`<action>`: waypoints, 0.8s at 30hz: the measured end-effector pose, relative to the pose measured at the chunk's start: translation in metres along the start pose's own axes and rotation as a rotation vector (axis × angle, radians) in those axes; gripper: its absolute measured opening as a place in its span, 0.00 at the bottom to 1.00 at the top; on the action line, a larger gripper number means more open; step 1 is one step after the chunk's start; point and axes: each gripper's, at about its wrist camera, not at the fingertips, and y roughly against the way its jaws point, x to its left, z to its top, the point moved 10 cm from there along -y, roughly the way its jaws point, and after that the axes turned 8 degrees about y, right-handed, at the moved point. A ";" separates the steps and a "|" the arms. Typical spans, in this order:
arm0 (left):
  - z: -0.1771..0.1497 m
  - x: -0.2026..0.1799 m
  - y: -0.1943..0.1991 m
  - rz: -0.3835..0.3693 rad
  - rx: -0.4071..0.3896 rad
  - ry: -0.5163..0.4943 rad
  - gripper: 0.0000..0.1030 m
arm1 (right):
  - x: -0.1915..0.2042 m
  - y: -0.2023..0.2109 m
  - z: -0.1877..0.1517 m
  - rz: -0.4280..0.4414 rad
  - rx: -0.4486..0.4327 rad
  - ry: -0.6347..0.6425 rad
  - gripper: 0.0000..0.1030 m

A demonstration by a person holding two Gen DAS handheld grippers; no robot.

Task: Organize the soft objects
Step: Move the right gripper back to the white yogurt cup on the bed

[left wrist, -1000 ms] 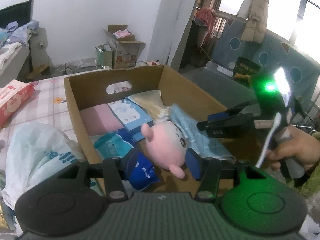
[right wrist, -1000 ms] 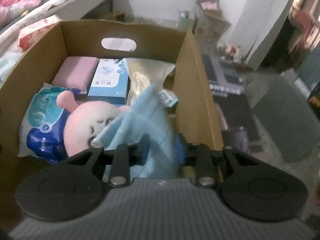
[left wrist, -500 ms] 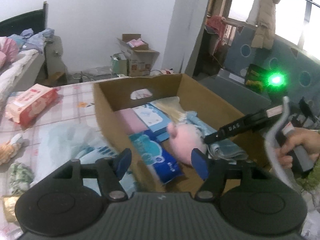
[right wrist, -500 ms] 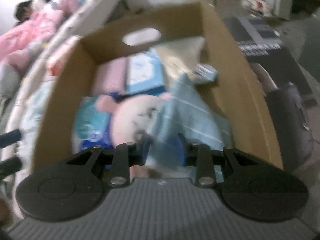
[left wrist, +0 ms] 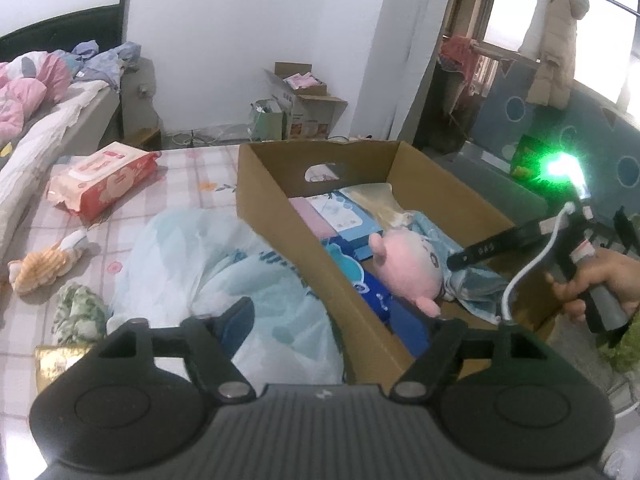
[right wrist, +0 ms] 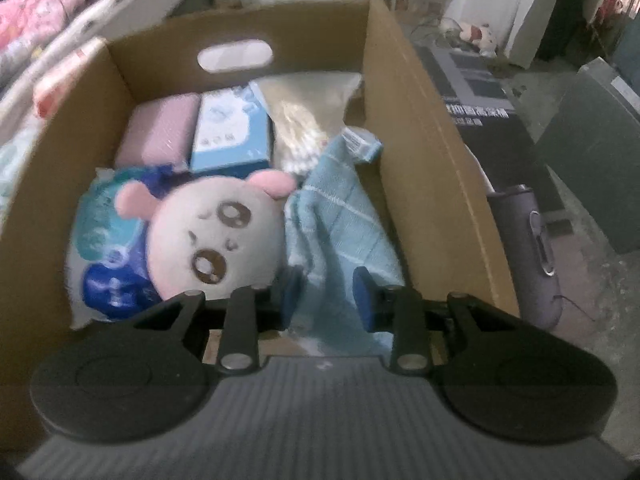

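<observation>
The left gripper [left wrist: 338, 322] hangs over the cardboard box's [left wrist: 280, 216] near wall, jaws opening with nothing between them — a pale blue plastic bag [left wrist: 224, 276] bulges at its 10 o'clock. The right gripper [right wrist: 326, 294], jaws opening, straddles the blue towel [right wrist: 340, 220] inside the box; whether the pads touch it I cannot tell. The pink plush toy [right wrist: 212, 236] lies at its 10 o'clock, a wipes pack [right wrist: 106, 248] beneath.

A checked bedspread [left wrist: 192, 184] carries a cardboard box [left wrist: 280, 216], wipes pack [left wrist: 100, 178], plastic bag [left wrist: 224, 272] — and small toys [left wrist: 44, 264].
</observation>
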 end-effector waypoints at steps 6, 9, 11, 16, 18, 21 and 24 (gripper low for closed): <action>-0.012 0.003 0.014 0.029 -0.011 -0.002 0.85 | 0.026 0.070 0.006 0.017 -0.178 0.003 0.59; -0.021 0.009 0.022 0.044 -0.005 0.006 0.87 | 0.044 0.104 0.005 0.065 -0.257 -0.016 0.66; -0.026 0.013 0.029 0.050 -0.001 0.016 0.87 | 0.059 0.123 0.003 0.120 -0.298 -0.029 0.68; -0.040 0.032 0.052 0.078 -0.017 0.026 0.87 | 0.110 0.156 0.000 0.320 -0.354 -0.056 0.70; -0.045 0.044 0.063 0.107 -0.027 0.038 0.87 | 0.135 0.160 0.000 0.416 -0.352 -0.066 0.70; -0.054 0.066 0.077 0.145 -0.037 0.072 0.88 | 0.177 0.158 0.000 0.543 -0.326 -0.075 0.70; -0.062 0.088 0.088 0.186 -0.041 0.111 0.88 | 0.221 0.150 0.001 0.630 -0.283 -0.060 0.70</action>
